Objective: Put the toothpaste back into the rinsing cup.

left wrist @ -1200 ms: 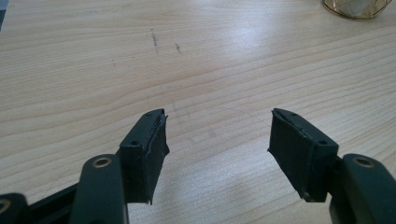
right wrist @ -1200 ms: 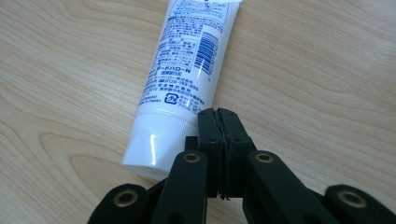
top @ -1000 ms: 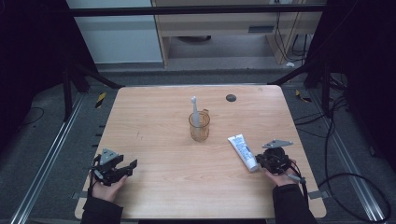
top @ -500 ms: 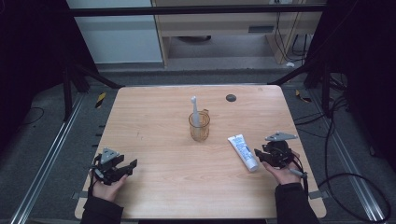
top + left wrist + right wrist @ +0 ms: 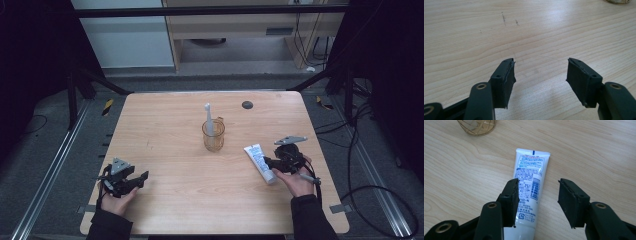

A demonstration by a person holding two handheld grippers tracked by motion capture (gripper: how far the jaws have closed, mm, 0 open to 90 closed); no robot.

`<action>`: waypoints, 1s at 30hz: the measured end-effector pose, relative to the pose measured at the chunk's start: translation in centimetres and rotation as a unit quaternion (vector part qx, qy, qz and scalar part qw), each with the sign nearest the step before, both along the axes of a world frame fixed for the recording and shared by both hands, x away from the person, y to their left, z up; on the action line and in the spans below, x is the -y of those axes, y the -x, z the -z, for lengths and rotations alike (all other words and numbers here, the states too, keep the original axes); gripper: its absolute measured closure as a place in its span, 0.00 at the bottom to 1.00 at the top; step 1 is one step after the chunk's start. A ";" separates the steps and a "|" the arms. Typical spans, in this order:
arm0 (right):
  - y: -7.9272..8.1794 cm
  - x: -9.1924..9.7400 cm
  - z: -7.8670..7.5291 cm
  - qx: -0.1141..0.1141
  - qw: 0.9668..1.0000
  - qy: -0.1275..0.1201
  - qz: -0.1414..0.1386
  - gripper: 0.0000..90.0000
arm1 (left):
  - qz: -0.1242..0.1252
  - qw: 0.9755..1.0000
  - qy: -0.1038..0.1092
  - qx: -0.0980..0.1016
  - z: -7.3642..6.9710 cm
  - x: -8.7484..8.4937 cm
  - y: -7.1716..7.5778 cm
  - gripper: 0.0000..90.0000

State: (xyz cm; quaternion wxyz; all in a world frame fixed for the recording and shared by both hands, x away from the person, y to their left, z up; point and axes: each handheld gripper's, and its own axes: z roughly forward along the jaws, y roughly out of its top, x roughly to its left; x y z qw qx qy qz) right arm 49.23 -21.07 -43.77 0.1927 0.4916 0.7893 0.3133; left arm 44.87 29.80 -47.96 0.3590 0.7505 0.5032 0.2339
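White and printed in blue, the toothpaste tube lies flat on the wooden table beneath the right gripper, whose jaws have just been opening and seem clear of it. The left gripper stands open over bare wood. Farther off, a glass cup holds what may be a toothbrush.

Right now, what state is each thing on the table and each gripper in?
Toothpaste tube: lying flat on the table, capped end toward the right gripper, not gripped.
Glass cup: upright, toothbrush inside.
Toothbrush: standing in the cup, leaning slightly.
Left gripper: open, empty, over bare wood.
Right gripper: jaws just been opening, now open above the tube.
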 end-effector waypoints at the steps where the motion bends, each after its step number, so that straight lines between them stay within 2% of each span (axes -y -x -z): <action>1: -0.2 -0.2 0.0 -0.002 1.000 0.001 -0.001 0.56 | 0.000 1.000 0.000 0.000 0.0 0.0 0.0 0.43; 14: -1.5 -1.6 0.4 -0.029 1.000 0.001 -0.005 0.52 | 0.002 1.000 0.001 -0.001 0.1 0.1 -0.1 0.43; 18: -1.9 -1.7 0.8 -0.030 1.000 0.003 -0.004 0.52 | 0.003 1.000 0.002 -0.001 0.1 0.1 -0.1 0.43; 30: -2.6 -1.9 2.3 -0.059 0.998 0.010 -0.002 0.50 | 0.005 1.000 0.001 -0.004 0.1 0.2 -0.2 0.43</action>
